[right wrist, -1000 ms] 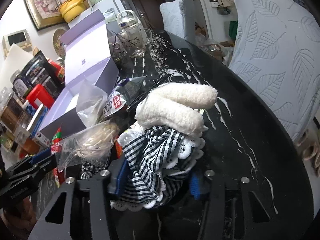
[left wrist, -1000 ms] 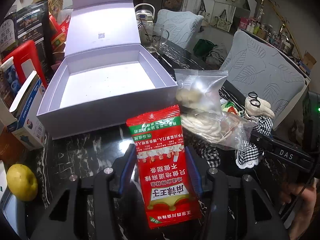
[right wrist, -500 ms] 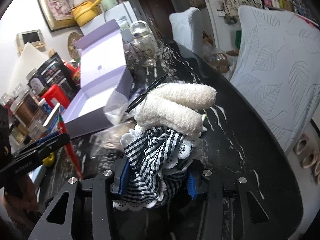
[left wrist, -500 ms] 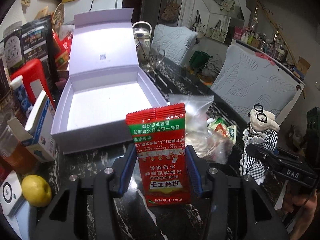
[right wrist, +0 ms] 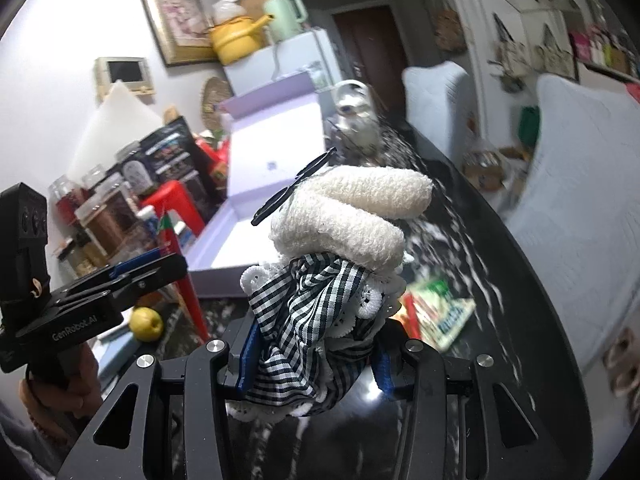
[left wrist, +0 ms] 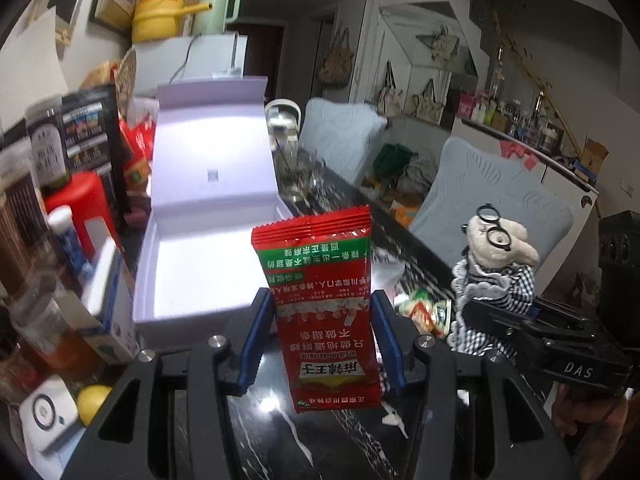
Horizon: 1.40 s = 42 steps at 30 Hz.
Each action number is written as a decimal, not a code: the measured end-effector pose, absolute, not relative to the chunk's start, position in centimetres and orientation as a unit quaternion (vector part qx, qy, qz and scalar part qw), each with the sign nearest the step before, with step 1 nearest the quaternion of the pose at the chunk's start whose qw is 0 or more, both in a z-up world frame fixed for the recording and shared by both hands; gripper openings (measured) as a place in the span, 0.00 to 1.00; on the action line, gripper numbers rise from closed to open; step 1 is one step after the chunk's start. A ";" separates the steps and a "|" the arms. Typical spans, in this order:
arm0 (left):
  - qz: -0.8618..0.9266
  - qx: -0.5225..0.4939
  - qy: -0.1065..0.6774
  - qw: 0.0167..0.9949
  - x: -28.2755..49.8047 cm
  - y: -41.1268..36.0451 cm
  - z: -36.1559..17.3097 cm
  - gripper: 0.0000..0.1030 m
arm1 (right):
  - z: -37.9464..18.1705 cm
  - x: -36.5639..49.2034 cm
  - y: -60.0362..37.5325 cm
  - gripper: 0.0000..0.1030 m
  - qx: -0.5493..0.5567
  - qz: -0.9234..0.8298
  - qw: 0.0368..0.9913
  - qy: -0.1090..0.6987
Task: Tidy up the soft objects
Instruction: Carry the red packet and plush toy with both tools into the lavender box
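Observation:
My left gripper (left wrist: 320, 332) is shut on a red snack packet (left wrist: 324, 312), held upright above the black marble table (left wrist: 352, 444). In the right wrist view that left gripper (right wrist: 160, 264) shows at the left with the red packet (right wrist: 188, 300) edge-on. My right gripper (right wrist: 316, 344) is shut on a plush toy (right wrist: 340, 240) with cream ears, black glasses and a checked dress. The same plush toy (left wrist: 496, 260) appears at the right of the left wrist view, held by the right gripper (left wrist: 496, 316). An open lilac box (left wrist: 200, 248) with its lid raised stands behind the packet.
Another snack packet (right wrist: 440, 316) lies on the table. A lemon (left wrist: 94, 402), a blue-and-white carton (left wrist: 108, 304), jars and a red container (left wrist: 86, 208) crowd the left side. A glass teapot (left wrist: 288, 152) stands behind the box. Padded chairs (left wrist: 492, 196) line the table's right edge.
Both grippers have risen from the table with their loads. The clear zip bag that lay beside the red packet has dropped out of sight below; more of the room's upper part shows.

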<state>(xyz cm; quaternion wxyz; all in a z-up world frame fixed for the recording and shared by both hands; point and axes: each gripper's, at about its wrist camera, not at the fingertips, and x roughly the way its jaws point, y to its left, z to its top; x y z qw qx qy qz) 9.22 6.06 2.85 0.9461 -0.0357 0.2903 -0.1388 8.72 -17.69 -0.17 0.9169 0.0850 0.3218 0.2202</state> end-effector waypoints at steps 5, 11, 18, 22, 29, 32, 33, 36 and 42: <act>-0.132 -0.032 0.263 0.955 9.6 6.7 4.7 0.48 | 1.9 10.2 -15.9 0.43 0.075 0.254 0.916 0.302; -0.123 -0.029 0.237 0.963 11.0 7.8 6.7 0.48 | 4.5 12.4 -13.9 0.43 0.060 0.280 0.917 0.278; -0.110 -0.026 0.216 0.970 13.3 9.3 8.5 0.48 | 6.8 15.3 -12.0 0.43 0.053 0.295 0.919 0.257; -0.097 -0.024 0.203 0.974 14.6 10.0 9.5 0.48 | 7.7 17.2 -10.9 0.44 0.047 0.301 0.920 0.248; -0.076 -0.018 0.189 0.979 17.7 11.0 10.8 0.48 | 8.6 20.7 -9.3 0.44 0.043 0.305 0.920 0.243; -0.066 -0.019 0.179 0.981 18.9 11.3 11.4 0.48 | 9.1 21.9 -8.8 0.44 0.040 0.308 0.921 0.235; -0.062 -0.019 0.176 0.982 19.3 11.5 11.5 0.48 | 9.3 22.3 -8.6 0.44 0.038 0.307 0.922 0.234; -0.047 -0.021 0.175 0.983 20.6 11.9 11.4 0.48 | 9.4 23.8 -7.8 0.44 0.035 0.309 0.921 0.234; -0.012 -0.029 0.193 0.981 23.9 13.2 9.7 0.48 | 8.3 26.9 -6.2 0.44 0.029 0.305 0.918 0.254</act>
